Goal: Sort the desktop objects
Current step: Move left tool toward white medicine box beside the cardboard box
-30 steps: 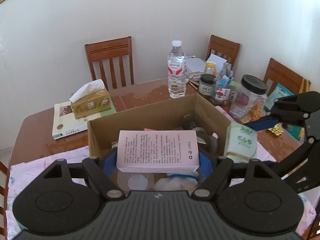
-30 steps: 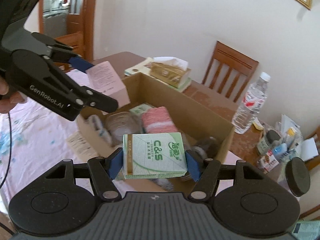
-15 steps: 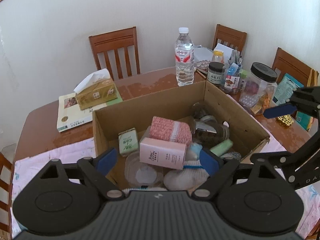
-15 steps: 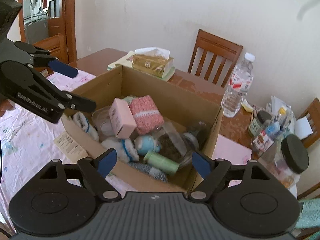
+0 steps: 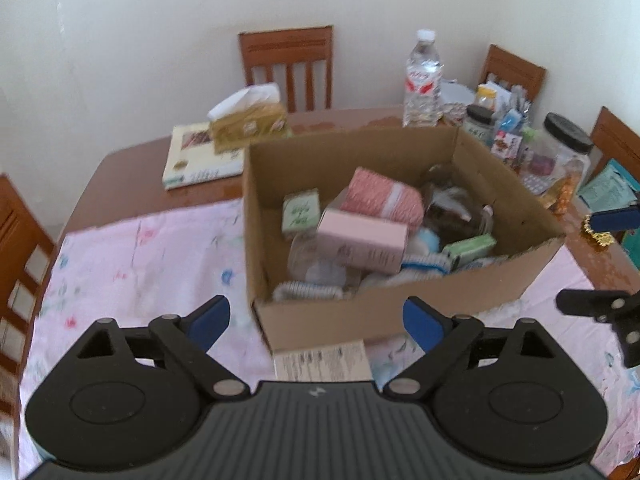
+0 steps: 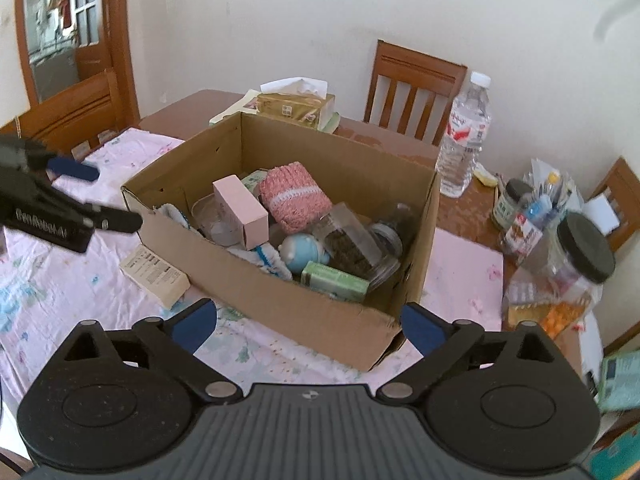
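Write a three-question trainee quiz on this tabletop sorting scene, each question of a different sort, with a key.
1. True or false: the left gripper holds the pink box.
2. Where does the flat printed box lie? A in the cardboard box; B on the cloth beside it; C on the book.
3. Fill in: the tissue box rests on a ____.

Key: 1 false, it is open and empty; 2 B; 3 book.
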Tool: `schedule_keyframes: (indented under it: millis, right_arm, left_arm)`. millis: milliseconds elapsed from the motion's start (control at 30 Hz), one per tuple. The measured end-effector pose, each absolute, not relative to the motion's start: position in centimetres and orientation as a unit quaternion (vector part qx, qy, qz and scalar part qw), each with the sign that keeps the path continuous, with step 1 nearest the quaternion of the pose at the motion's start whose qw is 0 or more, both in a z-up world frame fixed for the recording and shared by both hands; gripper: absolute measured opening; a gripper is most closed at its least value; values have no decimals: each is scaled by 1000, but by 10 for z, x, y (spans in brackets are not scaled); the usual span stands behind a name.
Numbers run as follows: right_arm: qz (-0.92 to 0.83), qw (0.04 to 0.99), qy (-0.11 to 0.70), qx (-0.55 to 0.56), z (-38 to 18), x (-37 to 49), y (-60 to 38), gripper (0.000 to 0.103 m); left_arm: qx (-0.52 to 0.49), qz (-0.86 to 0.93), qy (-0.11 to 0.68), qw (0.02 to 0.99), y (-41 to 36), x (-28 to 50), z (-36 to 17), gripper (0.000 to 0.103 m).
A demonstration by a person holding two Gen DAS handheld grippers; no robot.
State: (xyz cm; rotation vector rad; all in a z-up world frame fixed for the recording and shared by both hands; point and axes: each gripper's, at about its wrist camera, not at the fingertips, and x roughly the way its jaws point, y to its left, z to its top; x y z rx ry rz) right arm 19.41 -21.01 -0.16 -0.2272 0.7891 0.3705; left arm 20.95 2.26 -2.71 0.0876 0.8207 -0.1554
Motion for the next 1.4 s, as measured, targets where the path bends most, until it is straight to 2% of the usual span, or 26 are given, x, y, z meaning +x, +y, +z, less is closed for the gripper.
schedule_keyframes:
  millis: [433, 700, 800, 933, 1200, 1267, 1400]
  right_arm:
    - [167, 894, 407, -85, -14, 176, -213, 103]
    - [134, 899, 412, -72, -12, 170, -231, 103]
    - [122, 900, 414, -64, -13, 169, -238, 103]
    - [112, 901, 416, -60, -14, 169, -242, 103]
    - [114, 900, 417, -61, -14, 167, -241, 103]
    - [116, 900, 417, -63, -14, 167, -240, 103]
    - [116, 900, 415, -64, -13, 165, -240, 103]
  left_arm:
    - [3, -48, 446, 894, 20, 205, -82, 94]
    - [23, -25, 472, 881, 15, 211, -120, 94]
    - [29, -27, 481, 876, 12, 211, -129, 94]
    - [16, -27, 483, 875, 11, 213, -135, 100]
    - [17, -25, 477, 878, 9, 223, -137, 101]
    - [18, -27, 478, 878, 8, 225, -137, 99]
    - [29, -34, 471, 881, 3, 226, -133, 87]
